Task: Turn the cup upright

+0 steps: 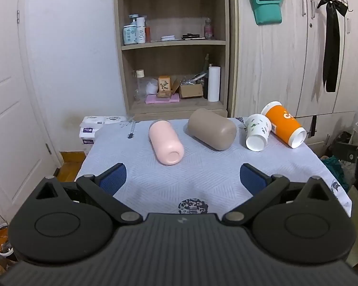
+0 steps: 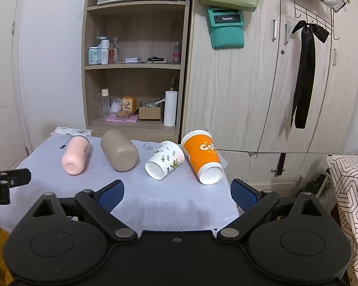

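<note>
Several cups lie on their sides in a row on the pale blue tablecloth (image 1: 179, 174): a pink cup (image 1: 165, 143), a taupe cup (image 1: 211, 128), a white leaf-patterned paper cup (image 1: 257, 132) and an orange paper cup (image 1: 282, 124). Their bases point toward me. The right wrist view shows them too: pink (image 2: 75, 155), taupe (image 2: 119, 150), white (image 2: 164, 159), orange (image 2: 201, 156). My left gripper (image 1: 182, 178) is open and empty, short of the pink cup. My right gripper (image 2: 177, 191) is open and empty, short of the white cup.
A wooden shelf unit (image 1: 173, 47) with bottles and boxes stands behind the table, a wardrobe (image 1: 286, 47) to its right. Toilet-roll packs (image 1: 93, 128) sit at the table's far left. The left gripper's body (image 2: 2, 186) shows at the right wrist view's left edge.
</note>
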